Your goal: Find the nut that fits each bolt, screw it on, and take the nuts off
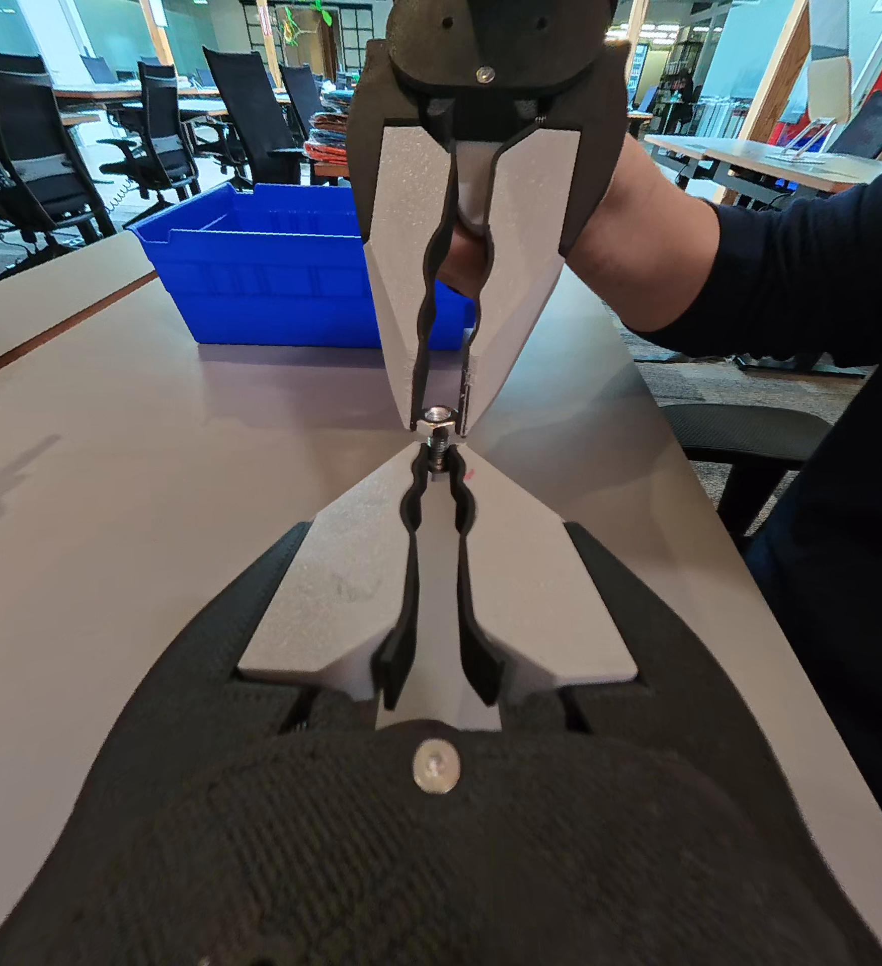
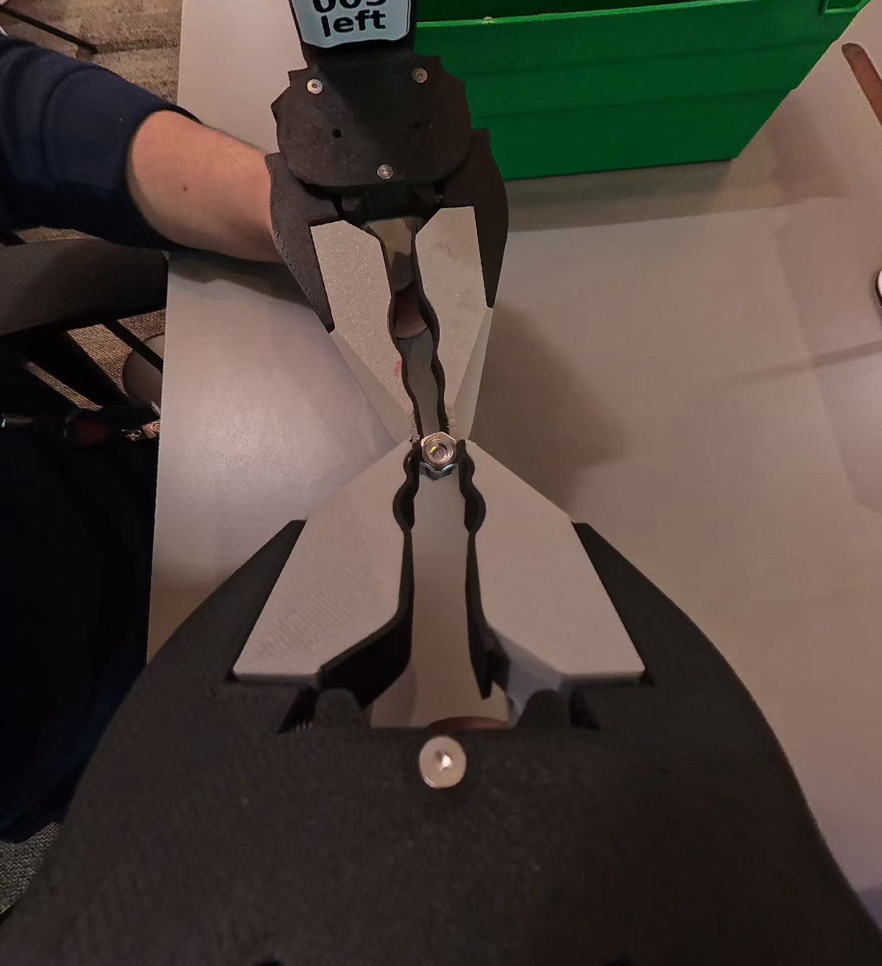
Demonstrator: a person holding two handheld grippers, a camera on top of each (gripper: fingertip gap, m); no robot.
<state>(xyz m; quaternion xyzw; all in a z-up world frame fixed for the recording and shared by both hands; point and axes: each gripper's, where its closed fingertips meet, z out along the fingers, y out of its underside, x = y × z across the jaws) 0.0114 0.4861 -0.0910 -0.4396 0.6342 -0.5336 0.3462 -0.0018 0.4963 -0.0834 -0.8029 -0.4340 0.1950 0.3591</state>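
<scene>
I have the two claws tip to tip above the bench (image 1: 114, 470). My left claw (image 1: 436, 470) pinches the bolt (image 1: 436, 453), whose long axis runs straight ahead into my right claw (image 2: 437, 453), which is clamped on the nut (image 2: 437, 448). The nut sits on the bolt's far end, so I judge the next turn must spin about that shared line.

One legible sticker (image 2: 353, 21), pale blue with black print, sits on my left gripper (image 2: 428, 427) at 12 o'clock.
</scene>
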